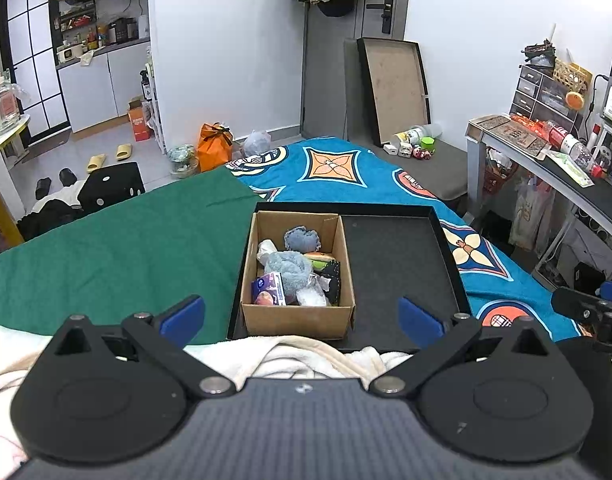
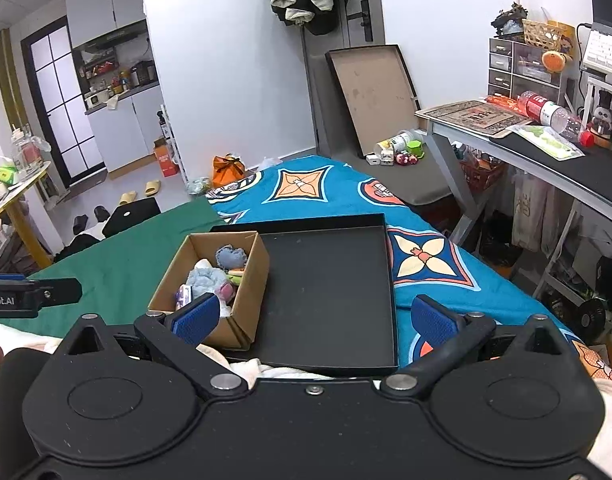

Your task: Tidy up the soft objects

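Centre of left wrist view: cardboard box (image 1: 298, 276) sits in left part of black tray (image 1: 402, 272), packed with soft objects (image 1: 292, 272): blue fuzzy pieces, burger plush, tissue pack. Right part of tray bare. Fits either all gathered or about to be unpacked. Left gripper (image 1: 302, 316) fingers spread, holding nothing.

Lower middle of right wrist view: same box (image 2: 210, 280) full; right gripper (image 2: 314, 316) fingers wide apart, empty.

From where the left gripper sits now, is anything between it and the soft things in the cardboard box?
Nothing visible. The left gripper is open and empty, short of the cardboard box. The box has no lid; only its near wall stands ahead, so come in from above.
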A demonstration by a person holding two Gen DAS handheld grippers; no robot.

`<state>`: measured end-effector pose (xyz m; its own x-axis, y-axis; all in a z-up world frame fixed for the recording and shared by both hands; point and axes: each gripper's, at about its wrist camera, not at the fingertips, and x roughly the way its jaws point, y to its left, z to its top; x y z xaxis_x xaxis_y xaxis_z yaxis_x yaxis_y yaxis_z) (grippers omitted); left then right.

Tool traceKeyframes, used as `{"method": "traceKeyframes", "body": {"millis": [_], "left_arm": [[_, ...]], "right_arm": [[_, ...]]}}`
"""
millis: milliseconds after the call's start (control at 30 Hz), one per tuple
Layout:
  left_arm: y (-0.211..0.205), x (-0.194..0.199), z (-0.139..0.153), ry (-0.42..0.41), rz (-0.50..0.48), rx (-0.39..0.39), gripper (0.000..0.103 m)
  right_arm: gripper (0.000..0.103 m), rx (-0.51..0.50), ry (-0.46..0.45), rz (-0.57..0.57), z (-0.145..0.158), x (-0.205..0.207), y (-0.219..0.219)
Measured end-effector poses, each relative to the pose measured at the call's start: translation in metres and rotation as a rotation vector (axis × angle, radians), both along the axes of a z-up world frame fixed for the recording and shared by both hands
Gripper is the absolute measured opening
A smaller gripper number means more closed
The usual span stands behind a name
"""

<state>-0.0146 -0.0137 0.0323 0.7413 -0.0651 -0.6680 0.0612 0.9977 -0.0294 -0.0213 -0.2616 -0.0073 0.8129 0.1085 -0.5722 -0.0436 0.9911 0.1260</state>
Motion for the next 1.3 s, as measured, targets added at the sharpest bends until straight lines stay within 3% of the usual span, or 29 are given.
{"method": "traceKeyframes", "body": {"millis": [1300], "left_arm": [[-0.001,-0.013,-0.001,0.007,-0.009,0.000,0.102]], "right_arm": [[0.103,-0.009,0.006,-0.020,-0.002,-0.018,-0.003]]}}
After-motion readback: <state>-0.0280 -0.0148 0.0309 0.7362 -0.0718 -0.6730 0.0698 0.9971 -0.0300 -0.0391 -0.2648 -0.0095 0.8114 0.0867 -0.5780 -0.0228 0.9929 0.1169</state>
